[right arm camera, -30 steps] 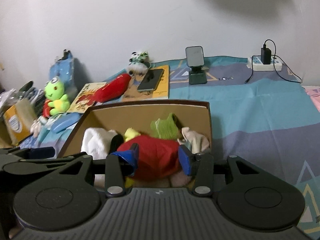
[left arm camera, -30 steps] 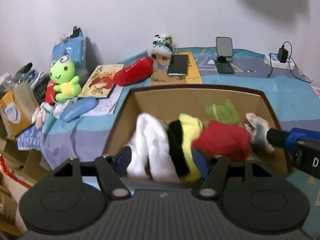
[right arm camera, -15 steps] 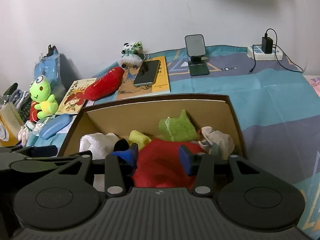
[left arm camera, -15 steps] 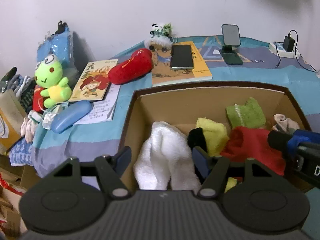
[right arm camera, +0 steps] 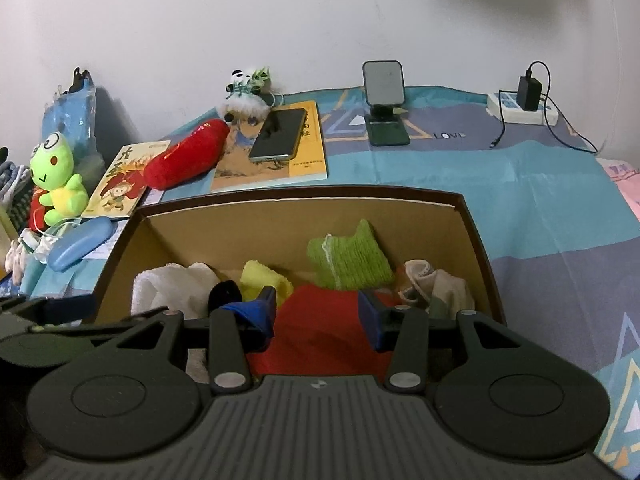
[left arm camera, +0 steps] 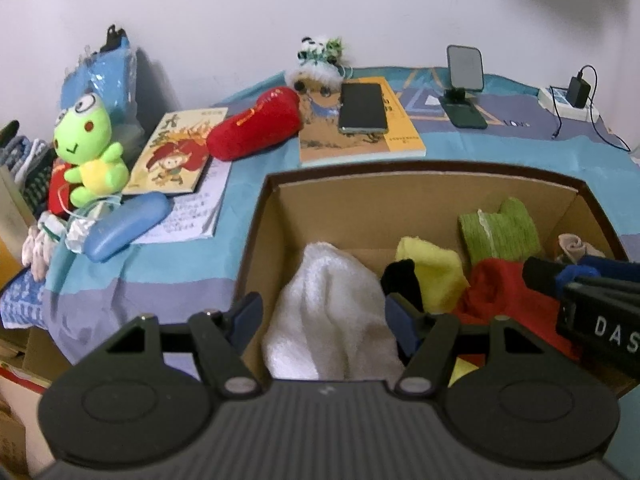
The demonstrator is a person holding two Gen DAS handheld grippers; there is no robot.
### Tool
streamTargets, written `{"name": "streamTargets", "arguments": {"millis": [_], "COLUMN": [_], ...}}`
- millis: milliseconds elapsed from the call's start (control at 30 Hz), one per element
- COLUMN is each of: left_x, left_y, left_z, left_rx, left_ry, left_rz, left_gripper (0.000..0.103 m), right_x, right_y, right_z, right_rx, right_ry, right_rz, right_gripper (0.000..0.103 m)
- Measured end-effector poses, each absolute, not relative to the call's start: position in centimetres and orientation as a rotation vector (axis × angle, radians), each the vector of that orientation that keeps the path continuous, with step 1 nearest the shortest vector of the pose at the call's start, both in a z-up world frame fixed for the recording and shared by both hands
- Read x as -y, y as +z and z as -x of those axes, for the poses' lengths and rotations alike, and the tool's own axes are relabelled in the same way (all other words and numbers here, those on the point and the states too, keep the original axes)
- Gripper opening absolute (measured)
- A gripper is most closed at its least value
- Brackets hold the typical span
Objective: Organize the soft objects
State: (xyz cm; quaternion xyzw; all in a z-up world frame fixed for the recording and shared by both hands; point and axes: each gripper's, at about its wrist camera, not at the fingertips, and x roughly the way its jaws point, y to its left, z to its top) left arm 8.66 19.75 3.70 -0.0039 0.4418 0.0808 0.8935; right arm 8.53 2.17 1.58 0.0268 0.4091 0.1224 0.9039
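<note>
**Clutter Around the Workspace**

A phone [right arm camera: 279, 133] is laid face up on an orange book [right arm camera: 280, 160]. A phone stand [right arm camera: 385, 100] is set upright near the wall, and a charger [right arm camera: 529, 92] is plugged into a white power strip [right arm camera: 520, 114]. A picture book [left arm camera: 176, 157] and a blue case [left arm camera: 124, 231] are seen at the left.

Two books [right arm camera: 276, 152], one phone [right arm camera: 279, 134], three plushies [right arm camera: 58, 178].
</note>
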Motion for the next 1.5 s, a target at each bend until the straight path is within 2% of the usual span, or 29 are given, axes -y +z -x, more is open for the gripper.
{"name": "streamTargets", "arguments": {"millis": [767,1167,1500], "left_x": [-17.5,-16.1,-14.5], "left_y": [3.6,6.0,6.2], "left_z": [-7.9,-4.3,-0.6], "left_rx": [-0.917,-0.855,-0.873], "left_ry": [0.158,0.185,0.218], "left_rz": [-0.067,-0.095,-0.066], "left_gripper": [0.068,0.068,0.068], "right_x": [-0.7,0.0,1.1], "right_y": [1.0,3.0,3.3], "right_z": [-7.6,-4.4,-1.3], "right_rx": [-0.842,-0.788,-0.793], "right_ry": [0.258,0.311,0.340], "right_rz": [-0.092,-0.078,-0.050], "right_gripper": [0.030,0.030,0.030]}}
